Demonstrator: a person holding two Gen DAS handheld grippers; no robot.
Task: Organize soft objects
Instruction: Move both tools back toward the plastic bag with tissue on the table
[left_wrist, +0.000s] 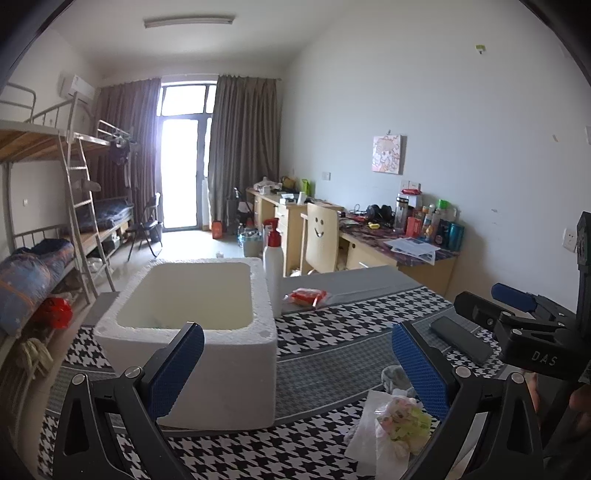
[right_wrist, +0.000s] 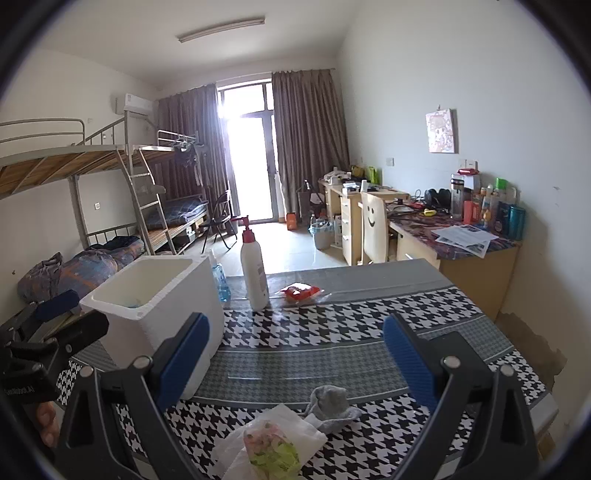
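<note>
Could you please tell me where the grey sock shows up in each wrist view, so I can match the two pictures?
Left wrist: the grey sock lies low and right of centre, partly hidden behind the right-hand blue finger pad.
Right wrist: it lies low and centre on the checked tablecloth, in full view between the fingers.
Shared landmark: the white foam box, left of the sock in both.

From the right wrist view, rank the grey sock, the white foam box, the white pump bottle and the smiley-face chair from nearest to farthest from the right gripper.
1. Grey sock: on the houndstooth cloth, just ahead of the right gripper, between its open jaws.
2. White foam box: to the left.
3. White pump bottle: behind the box's right corner.
4. Smiley-face wooden chair: beyond the table's far edge, right of centre.
</note>
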